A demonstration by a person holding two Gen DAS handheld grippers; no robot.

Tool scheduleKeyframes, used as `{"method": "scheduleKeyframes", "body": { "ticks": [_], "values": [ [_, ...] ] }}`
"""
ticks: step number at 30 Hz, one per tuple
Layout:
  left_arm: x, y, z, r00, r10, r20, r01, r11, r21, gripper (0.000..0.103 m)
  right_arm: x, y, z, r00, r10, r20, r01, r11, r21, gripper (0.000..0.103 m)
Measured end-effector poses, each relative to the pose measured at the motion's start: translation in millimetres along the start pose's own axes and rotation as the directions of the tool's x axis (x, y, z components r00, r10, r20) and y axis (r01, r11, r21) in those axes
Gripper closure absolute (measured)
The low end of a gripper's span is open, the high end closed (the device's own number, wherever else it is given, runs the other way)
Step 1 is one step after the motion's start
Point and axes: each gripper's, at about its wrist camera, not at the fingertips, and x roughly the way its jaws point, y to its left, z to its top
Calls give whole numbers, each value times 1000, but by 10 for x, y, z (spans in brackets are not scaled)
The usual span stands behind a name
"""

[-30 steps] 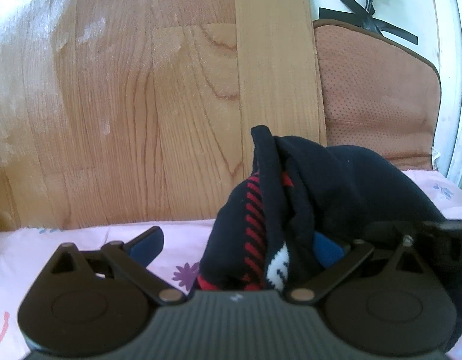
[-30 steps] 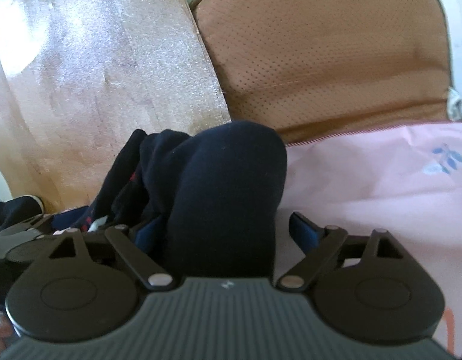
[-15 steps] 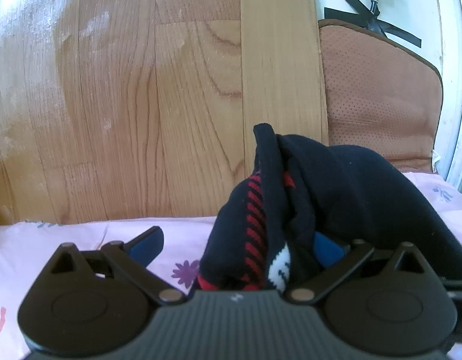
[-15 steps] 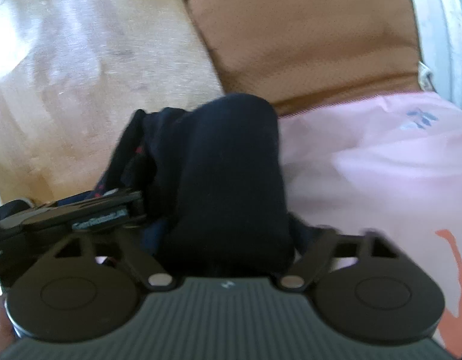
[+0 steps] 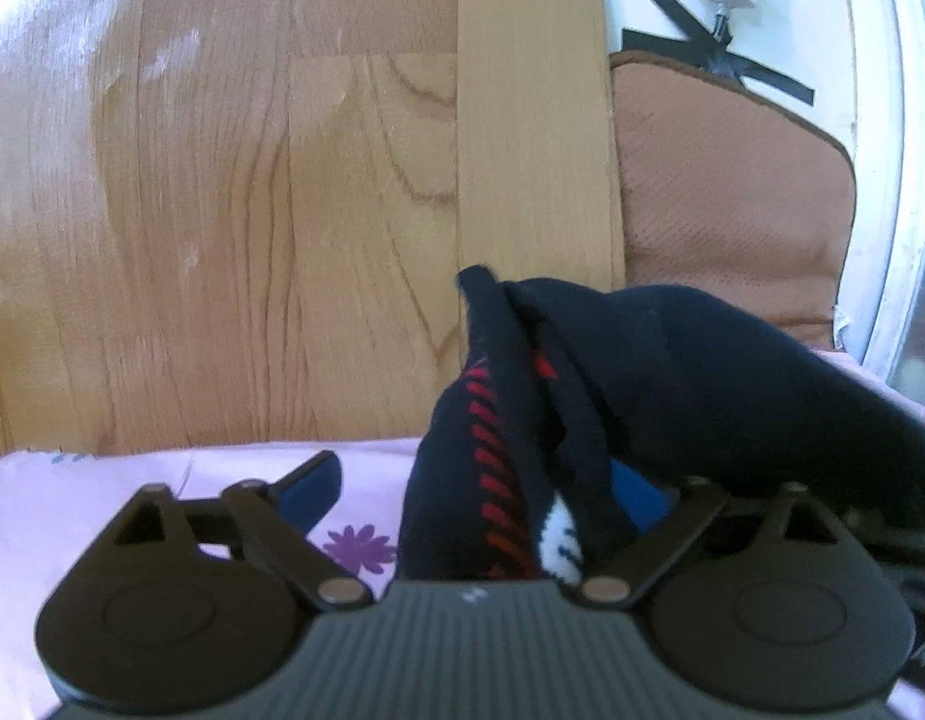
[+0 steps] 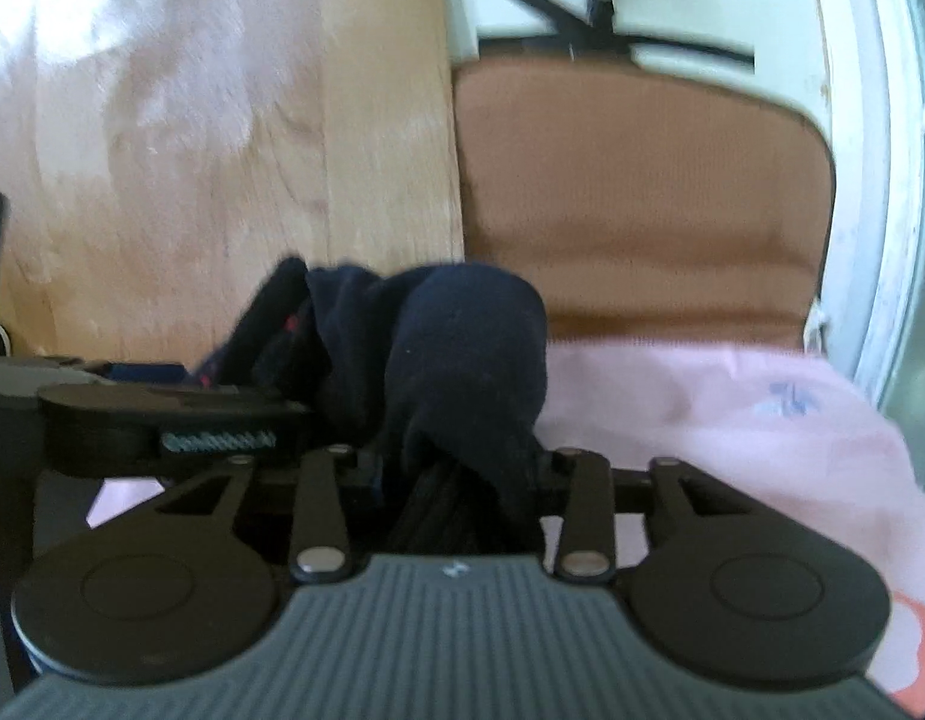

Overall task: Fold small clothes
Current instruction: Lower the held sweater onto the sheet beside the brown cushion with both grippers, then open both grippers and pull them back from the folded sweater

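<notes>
Sock (image 5: 690, 372): dark knit, bunched | left gripper (image 5: 474, 504): open | right gripper (image 6: 462, 468): closing on sock

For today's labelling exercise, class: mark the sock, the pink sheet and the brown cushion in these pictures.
sock (image 5: 690, 360), left wrist view, on its dark bulging upper fold.
pink sheet (image 6: 702, 408), right wrist view, on bare cloth right of the sock.
brown cushion (image 6: 630, 192), right wrist view, on its middle.

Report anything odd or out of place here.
Only the dark sock: it stands bunched and rumpled on the pink sheet, not flat. The right gripper, jaws just closing, has its end between them.
</notes>
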Motion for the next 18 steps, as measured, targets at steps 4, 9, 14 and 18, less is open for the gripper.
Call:
{"method": "scheduleKeyframes", "body": {
  "ticks": [4, 9, 14, 18],
  "values": [
    [28, 2, 12, 1000, 1, -13, -1, 1000, -13, 0, 82, -224, 6, 998, 41, -47, -36, 993, 113, 37],
    [5, -59, -7, 999, 35, 0, -35, 999, 13, 0, 100, -233, 23, 998, 44, -37, -40, 992, 118, 31],
    [-118, -113, -61, 994, 112, 4, -113, 993, 28, 0, 26, -168, -8, 999, 9, -33, -5, 994, 114, 17],
    [-351, -85, -194, 992, 122, -21, -122, 992, 27, 0, -197, -127, -91, 999, -5, -35, 10, 992, 125, 16]
  ]
}}
